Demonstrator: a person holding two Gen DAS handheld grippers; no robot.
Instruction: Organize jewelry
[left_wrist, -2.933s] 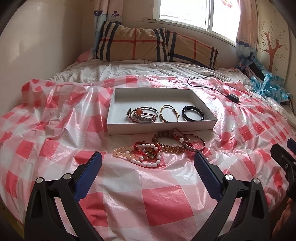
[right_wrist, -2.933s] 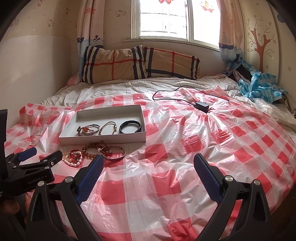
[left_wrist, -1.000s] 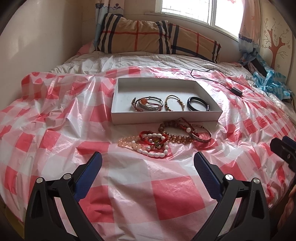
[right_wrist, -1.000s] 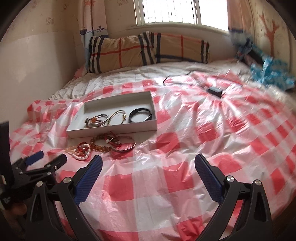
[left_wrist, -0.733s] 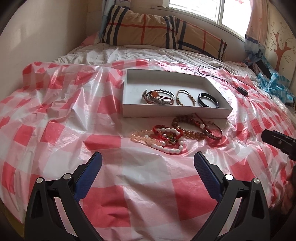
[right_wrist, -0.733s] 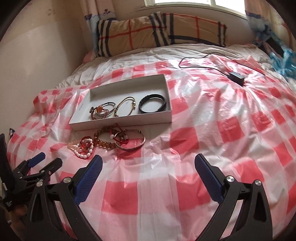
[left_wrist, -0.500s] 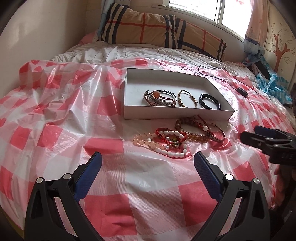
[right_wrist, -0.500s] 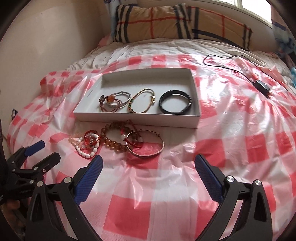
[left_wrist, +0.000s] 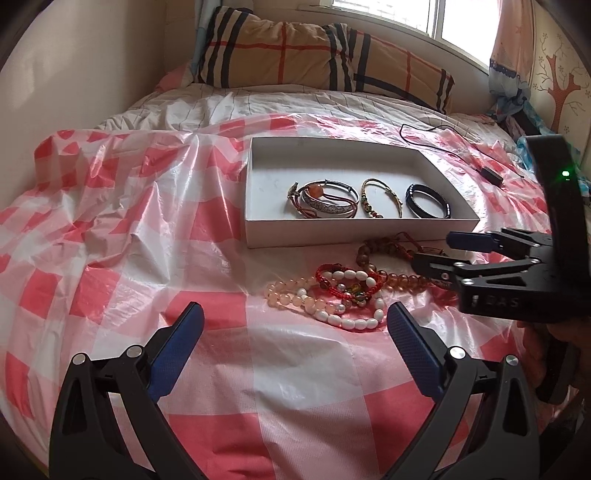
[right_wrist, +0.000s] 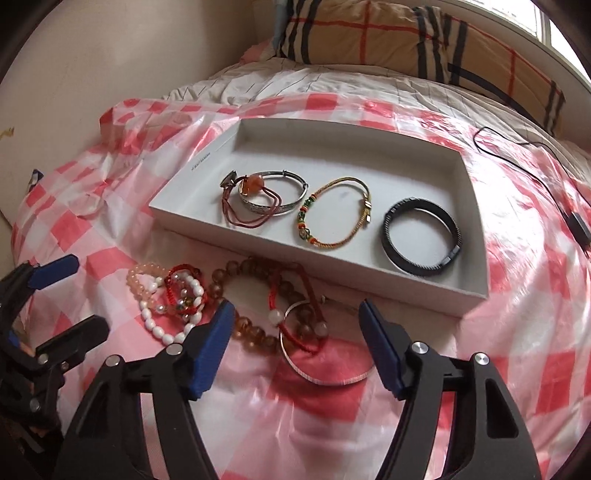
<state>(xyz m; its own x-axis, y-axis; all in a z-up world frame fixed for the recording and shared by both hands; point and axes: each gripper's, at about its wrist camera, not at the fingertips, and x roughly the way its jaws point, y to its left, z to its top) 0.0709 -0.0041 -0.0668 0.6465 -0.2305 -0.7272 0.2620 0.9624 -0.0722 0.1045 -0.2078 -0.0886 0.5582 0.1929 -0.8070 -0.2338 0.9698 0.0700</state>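
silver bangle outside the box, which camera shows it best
The right wrist view: the silver bangle lies close, nearly whole, between the closing, not yet touching fingers of the right hand-held gripper. In the left wrist view that hand-held gripper covers nearly all of it.

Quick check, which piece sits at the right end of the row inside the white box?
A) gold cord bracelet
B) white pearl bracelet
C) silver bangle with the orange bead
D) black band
D: in the right wrist view the black band lies rightmost in the white box, with the gold cord bracelet in the middle and the silver bangle at the left.
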